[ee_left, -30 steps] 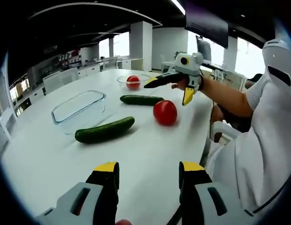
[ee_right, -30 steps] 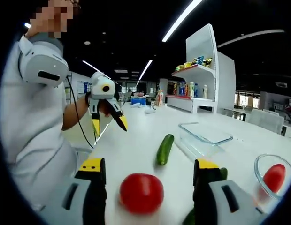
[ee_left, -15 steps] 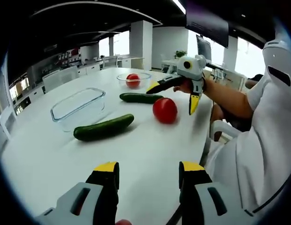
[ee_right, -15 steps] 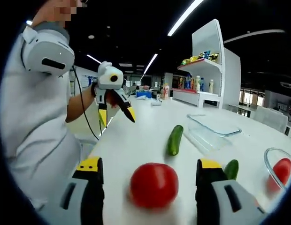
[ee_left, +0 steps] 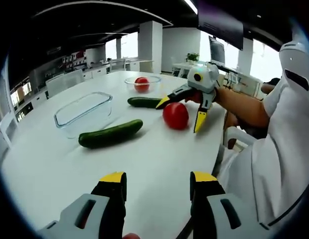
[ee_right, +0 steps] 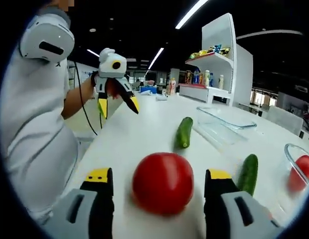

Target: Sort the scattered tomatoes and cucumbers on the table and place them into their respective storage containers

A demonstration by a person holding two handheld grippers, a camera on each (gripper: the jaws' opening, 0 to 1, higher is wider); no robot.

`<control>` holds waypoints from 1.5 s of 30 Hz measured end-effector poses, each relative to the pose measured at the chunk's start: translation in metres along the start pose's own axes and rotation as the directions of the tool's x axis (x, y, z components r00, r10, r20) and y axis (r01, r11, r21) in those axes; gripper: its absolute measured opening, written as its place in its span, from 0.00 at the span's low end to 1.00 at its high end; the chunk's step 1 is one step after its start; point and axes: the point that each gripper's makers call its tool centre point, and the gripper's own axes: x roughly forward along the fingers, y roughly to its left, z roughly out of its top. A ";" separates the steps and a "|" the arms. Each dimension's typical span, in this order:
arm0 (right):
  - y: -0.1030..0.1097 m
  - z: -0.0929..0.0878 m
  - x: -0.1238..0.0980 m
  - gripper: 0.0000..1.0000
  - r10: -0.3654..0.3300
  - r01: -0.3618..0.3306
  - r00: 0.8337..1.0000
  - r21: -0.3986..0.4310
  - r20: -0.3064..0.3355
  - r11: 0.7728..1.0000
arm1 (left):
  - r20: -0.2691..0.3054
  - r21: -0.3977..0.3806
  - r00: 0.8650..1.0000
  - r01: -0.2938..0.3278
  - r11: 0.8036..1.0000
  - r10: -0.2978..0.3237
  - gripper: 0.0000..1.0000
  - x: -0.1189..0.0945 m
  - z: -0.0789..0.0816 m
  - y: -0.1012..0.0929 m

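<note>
— Where's the right tool now?
— Spread wide, gripping nothing, with the loose tomato sitting on the counter right between its tips.

— And the left tool?
— Also wide open and empty, hanging back over bare counter.

— How should the grab go?
— I'd centre the tomato, close gently so it doesn't roll, then carry it to the round bowl off to the right, where another tomato already sits.

— The cucumbers?
— The far cucumber lies lengthwise, pointing away from the right tool beside the glass dish; the near cucumber lies just right of it, also pointing away.
</note>
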 end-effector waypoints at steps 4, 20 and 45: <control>-0.007 -0.006 0.002 0.66 -0.039 0.039 0.999 0.011 -0.026 0.999 | 0.001 0.002 1.000 0.005 1.000 -0.005 0.51 0.001 0.001 -0.001; -0.002 -0.004 0.003 0.49 -0.047 0.047 0.999 0.030 -0.010 0.998 | 0.017 -0.008 1.000 -0.008 1.000 0.008 0.51 -0.001 0.005 0.003; -0.006 -0.004 0.002 0.45 -0.085 0.085 0.996 0.022 0.002 0.996 | 0.010 -0.019 1.000 -0.019 1.000 0.019 0.51 0.000 0.003 0.005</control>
